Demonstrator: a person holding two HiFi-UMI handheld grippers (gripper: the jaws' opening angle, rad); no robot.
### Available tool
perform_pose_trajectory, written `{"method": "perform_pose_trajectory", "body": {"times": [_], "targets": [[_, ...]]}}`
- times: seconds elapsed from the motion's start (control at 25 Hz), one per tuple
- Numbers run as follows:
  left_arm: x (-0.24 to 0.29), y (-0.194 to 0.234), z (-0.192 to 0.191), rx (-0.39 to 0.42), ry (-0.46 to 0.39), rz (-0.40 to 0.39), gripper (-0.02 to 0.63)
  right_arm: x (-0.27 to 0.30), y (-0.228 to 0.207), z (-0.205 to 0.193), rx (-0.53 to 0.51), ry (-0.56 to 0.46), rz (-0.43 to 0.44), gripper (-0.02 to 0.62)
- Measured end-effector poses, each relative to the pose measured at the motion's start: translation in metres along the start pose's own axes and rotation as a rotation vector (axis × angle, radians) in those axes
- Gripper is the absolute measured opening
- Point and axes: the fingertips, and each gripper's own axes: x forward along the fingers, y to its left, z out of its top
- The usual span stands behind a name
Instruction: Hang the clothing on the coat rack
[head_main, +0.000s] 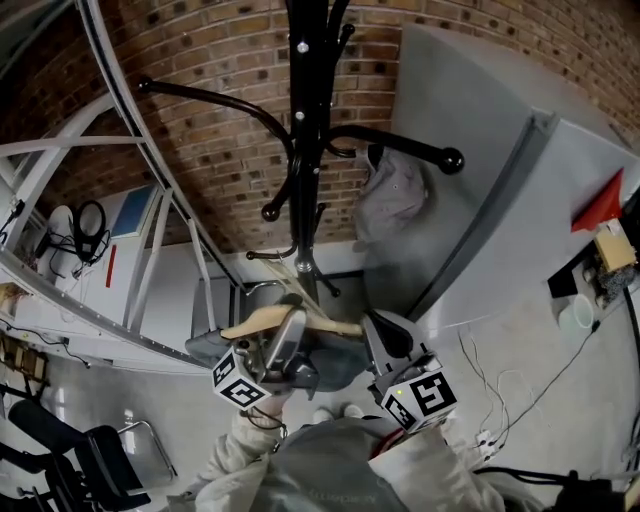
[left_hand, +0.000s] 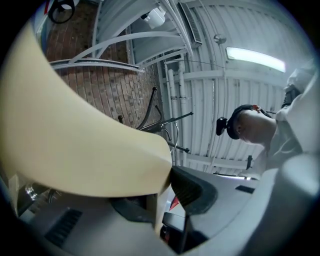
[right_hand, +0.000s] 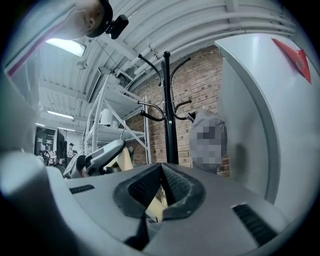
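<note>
A pale wooden hanger (head_main: 262, 320) lies level in front of me, with dark grey cloth (head_main: 335, 368) under it. My left gripper (head_main: 290, 335) is shut on the hanger; in the left gripper view the wood (left_hand: 75, 140) fills the picture between the jaws of that gripper (left_hand: 160, 190). My right gripper (head_main: 378, 335) is shut on the hanger's other end, where a strip of pale wood (right_hand: 155, 205) shows between the dark pads (right_hand: 145, 187). The black coat rack (head_main: 305, 120) stands just beyond. A grey garment (head_main: 395, 195) hangs from its right hook.
A brick wall (head_main: 220, 60) backs the coat rack (right_hand: 167, 110). White metal shelving (head_main: 120, 170) stands at the left. A tall grey-white panel (head_main: 500, 200) leans at the right. A black chair (head_main: 90, 460) and cables (head_main: 500, 400) are on the floor.
</note>
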Motion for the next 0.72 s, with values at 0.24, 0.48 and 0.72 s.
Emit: {"method": "perform_pose_trajectory", "body": {"times": [0.24,0.48,0.72], "targets": [[0.022,-0.001,0.004,-0.005,-0.005,-0.021,0.115,0.002,-0.016,0.014,-0.008,-0.031,-0.019,0.025],[0.042,0.007,0.020,0.008,-0.016,-0.028,0.115,0.008,-0.024,0.021,-0.017,-0.052,-0.028,0.025],[0.061,0.014,0.034,0.039,-0.018,-0.056,0.114,0.020,-0.030,0.024,-0.022,-0.065,-0.025,0.025]]}}
